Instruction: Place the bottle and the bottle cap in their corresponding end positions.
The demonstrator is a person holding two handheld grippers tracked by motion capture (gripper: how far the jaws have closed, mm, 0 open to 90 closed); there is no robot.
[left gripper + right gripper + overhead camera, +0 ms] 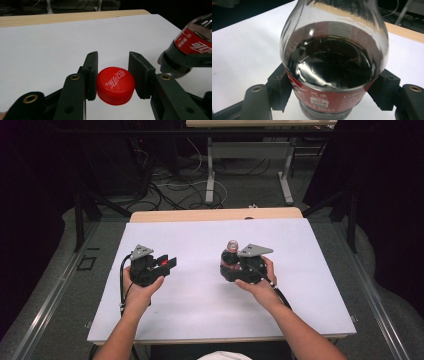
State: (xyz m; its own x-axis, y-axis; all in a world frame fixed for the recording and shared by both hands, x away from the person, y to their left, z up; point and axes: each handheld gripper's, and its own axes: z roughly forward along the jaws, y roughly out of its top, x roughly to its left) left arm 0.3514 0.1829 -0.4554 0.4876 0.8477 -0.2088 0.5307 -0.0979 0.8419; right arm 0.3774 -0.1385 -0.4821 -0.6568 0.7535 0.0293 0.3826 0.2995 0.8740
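Bench, white top. Cola bottle right of centre, part full, sloshy and slick, best gripped at the labelled waist; right gripper jaws clamped there. Red cap at 9 o'clock of it, light and rigid, pinched in left gripper jaws. Both hands low, palms inward.

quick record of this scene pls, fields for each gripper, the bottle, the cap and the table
left hand-held gripper: jaws shut on the red plastic screw cap, held just over the table
right hand-held gripper: jaws shut on the clear plastic cola bottle with a red label
bottle: uncapped, dark drink inside, about level with the top of the label
cap: off the bottle, white script facing the left gripper camera
table: white rectangular tabletop with a bare wooden strip at the far edge
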